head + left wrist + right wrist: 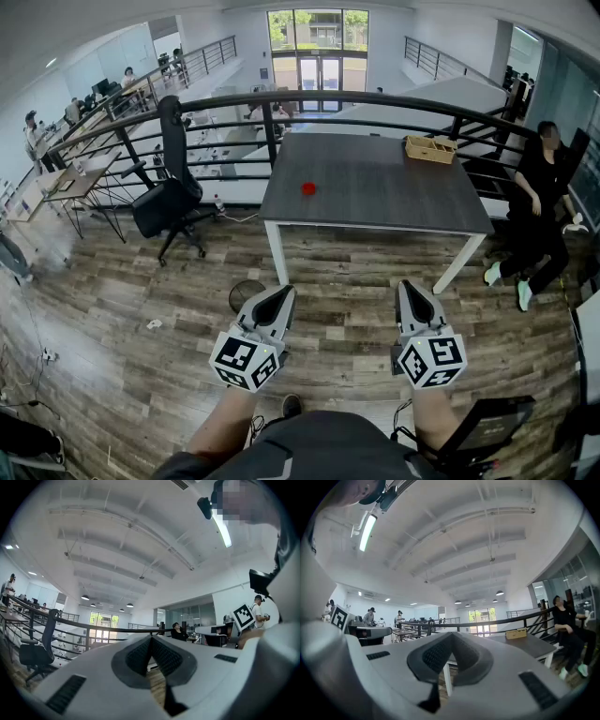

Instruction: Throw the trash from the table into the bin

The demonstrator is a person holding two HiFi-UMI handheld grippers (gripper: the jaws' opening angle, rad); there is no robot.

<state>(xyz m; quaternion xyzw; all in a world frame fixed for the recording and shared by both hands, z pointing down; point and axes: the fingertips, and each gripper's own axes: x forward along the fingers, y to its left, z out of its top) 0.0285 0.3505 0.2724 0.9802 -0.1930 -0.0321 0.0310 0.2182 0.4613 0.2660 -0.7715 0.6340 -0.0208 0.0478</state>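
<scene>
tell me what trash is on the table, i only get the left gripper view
observer: One small red item lies on the grey table, toward its left side in the head view.
operator: where's the bin
observer: What looks like a round dark bin stands on the floor near the table's front left leg, beside the tip of the left tool.
operator: is the right tool free
observer: Yes, the right tool is shut with nothing between its jaws.
</scene>
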